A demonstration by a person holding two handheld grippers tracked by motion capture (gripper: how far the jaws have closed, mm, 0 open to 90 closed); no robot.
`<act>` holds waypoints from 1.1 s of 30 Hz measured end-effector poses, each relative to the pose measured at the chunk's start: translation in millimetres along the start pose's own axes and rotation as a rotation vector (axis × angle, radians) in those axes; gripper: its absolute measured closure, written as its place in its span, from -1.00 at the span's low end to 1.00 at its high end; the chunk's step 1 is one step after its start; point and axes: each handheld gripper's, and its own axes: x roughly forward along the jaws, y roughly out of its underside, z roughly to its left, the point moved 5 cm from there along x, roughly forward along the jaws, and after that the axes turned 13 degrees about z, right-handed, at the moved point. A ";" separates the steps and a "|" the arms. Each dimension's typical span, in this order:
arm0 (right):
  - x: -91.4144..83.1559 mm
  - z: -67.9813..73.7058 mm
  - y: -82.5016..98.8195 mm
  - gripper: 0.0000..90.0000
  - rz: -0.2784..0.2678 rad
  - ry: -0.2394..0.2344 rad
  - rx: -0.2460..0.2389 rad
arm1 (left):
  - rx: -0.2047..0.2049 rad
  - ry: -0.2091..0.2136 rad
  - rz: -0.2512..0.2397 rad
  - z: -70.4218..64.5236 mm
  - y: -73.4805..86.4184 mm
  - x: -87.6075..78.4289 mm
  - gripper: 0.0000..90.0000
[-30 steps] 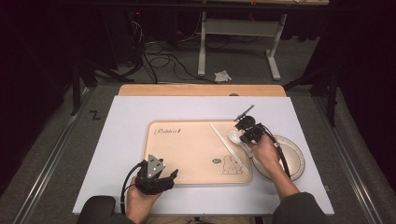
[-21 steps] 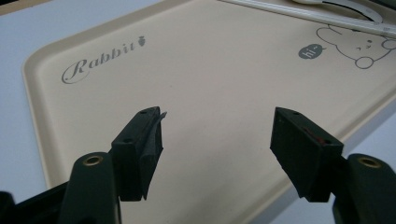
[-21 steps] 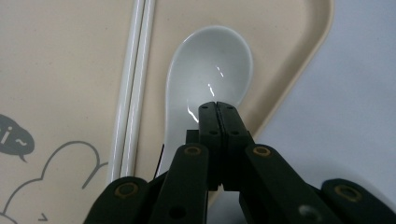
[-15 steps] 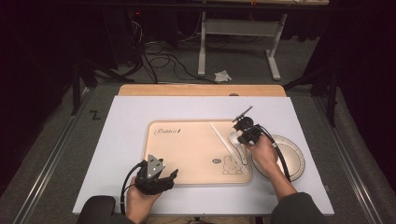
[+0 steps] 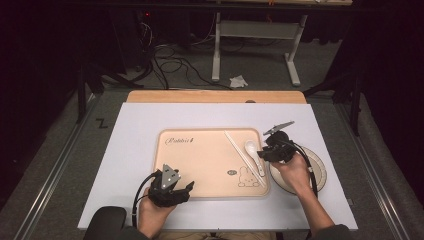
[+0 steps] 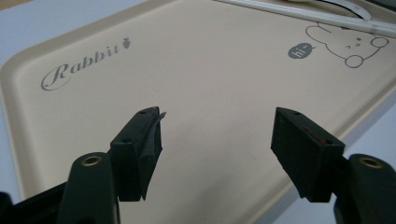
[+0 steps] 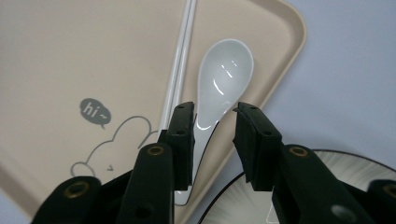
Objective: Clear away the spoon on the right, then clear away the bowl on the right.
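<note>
Setting: white tabletop [image 5: 135, 150] carrying a beige rabbit tray [image 5: 200, 160].
Right gripper [image 7: 212, 140]: jaws just parting, releasing the white spoon [image 7: 224, 74] between them.
Spoon: lying on the tray's right edge, bowl pointing twelve o'clock from the jaws.
Left gripper [image 6: 217, 144]: idling open, farther off.

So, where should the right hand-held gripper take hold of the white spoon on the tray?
Grip the spoon by its narrow handle, coming from above. The bowl looks too wide and rounded, while the handle lies free beside the chopsticks near the tray edge.
</note>
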 end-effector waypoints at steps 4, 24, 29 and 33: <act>-10.3 2.2 10.2 0.42 -0.037 -0.017 0.010 | 0.016 0.020 0.004 -2.5 -3.8 4.1 -0.26; -41.5 -18.1 76.9 0.18 -0.164 0.019 0.122 | 0.051 0.060 0.014 -8.5 -17.7 15.9 -0.30; -45.3 -25.6 80.6 0.11 -0.186 0.048 0.152 | 0.047 0.059 0.027 -7.2 -17.6 17.3 -0.31; -45.5 -30.9 83.2 0.14 -0.182 0.043 0.184 | 0.059 0.058 0.033 -9.0 -17.4 18.8 -0.28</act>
